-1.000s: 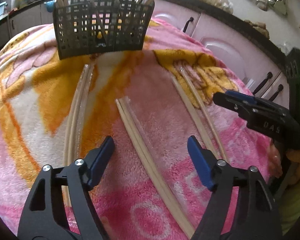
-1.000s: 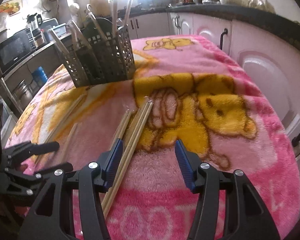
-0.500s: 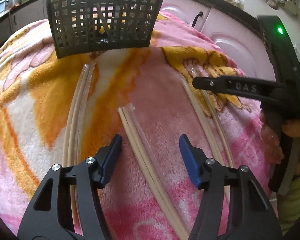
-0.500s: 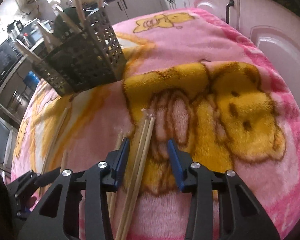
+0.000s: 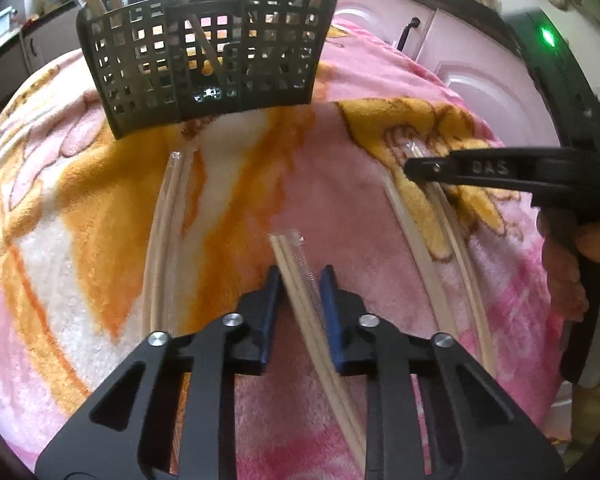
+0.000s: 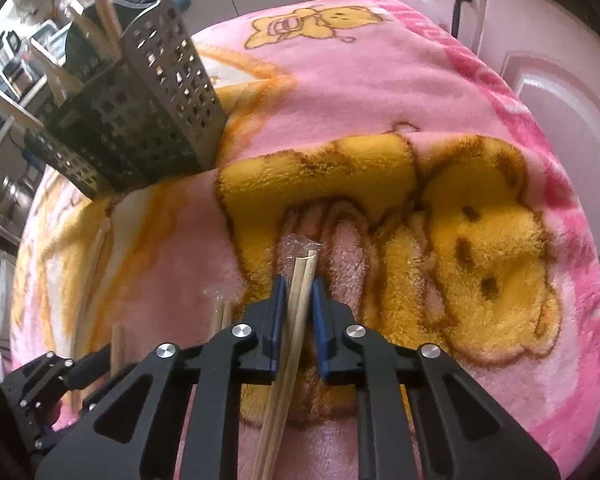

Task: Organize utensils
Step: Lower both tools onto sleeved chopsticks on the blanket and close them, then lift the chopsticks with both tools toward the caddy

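Several wrapped pairs of wooden chopsticks lie on a pink and yellow blanket. My left gripper is low on the blanket, its blue fingers closed in around the middle chopstick pair. My right gripper is shut on another wrapped chopstick pair; it also shows in the left wrist view, pressed onto the right-hand pair. A black mesh utensil caddy stands at the back with chopsticks upright in it; it shows in the right wrist view too.
Another chopstick pair lies left of my left gripper, and one lies to the right. White kitchen cabinets stand past the blanket's right edge. Shelves with appliances are at the far left.
Both grippers moved forward and down onto the blanket and closed in from wide open: the left around the middle chopstick pair, the right onto its pair.
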Demonstrator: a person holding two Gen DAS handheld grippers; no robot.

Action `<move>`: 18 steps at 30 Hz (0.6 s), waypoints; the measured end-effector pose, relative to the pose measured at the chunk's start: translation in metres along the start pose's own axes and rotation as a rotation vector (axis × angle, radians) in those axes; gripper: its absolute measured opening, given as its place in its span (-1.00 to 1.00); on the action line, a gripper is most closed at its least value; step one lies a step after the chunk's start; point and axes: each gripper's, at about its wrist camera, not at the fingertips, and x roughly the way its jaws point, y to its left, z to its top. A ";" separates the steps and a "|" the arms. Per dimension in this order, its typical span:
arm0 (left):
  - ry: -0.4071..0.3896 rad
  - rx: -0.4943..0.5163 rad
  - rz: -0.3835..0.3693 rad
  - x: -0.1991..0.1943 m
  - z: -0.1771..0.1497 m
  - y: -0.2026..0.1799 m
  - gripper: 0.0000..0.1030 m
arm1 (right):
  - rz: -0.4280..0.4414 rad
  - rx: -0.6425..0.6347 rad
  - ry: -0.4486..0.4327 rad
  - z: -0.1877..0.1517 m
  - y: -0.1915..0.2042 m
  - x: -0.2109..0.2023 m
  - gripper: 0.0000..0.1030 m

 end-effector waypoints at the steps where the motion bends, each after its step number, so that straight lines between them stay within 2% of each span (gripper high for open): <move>1: -0.007 -0.006 -0.009 -0.002 0.001 0.002 -0.86 | 0.006 0.016 -0.011 -0.001 -0.003 -0.003 -0.75; 3: -0.027 -0.015 -0.027 -0.006 0.003 0.006 -0.94 | 0.064 0.043 -0.050 -0.004 -0.009 -0.012 -0.76; 7: -0.089 -0.014 -0.070 -0.023 0.008 0.006 -0.96 | 0.125 0.072 -0.150 -0.011 -0.018 -0.039 -0.77; 12: -0.193 -0.025 -0.123 -0.049 0.018 0.007 -0.97 | 0.147 0.070 -0.287 -0.023 -0.016 -0.076 -0.78; 18: -0.294 -0.017 -0.121 -0.078 0.034 0.009 -0.97 | 0.118 0.027 -0.475 -0.034 -0.004 -0.115 -0.79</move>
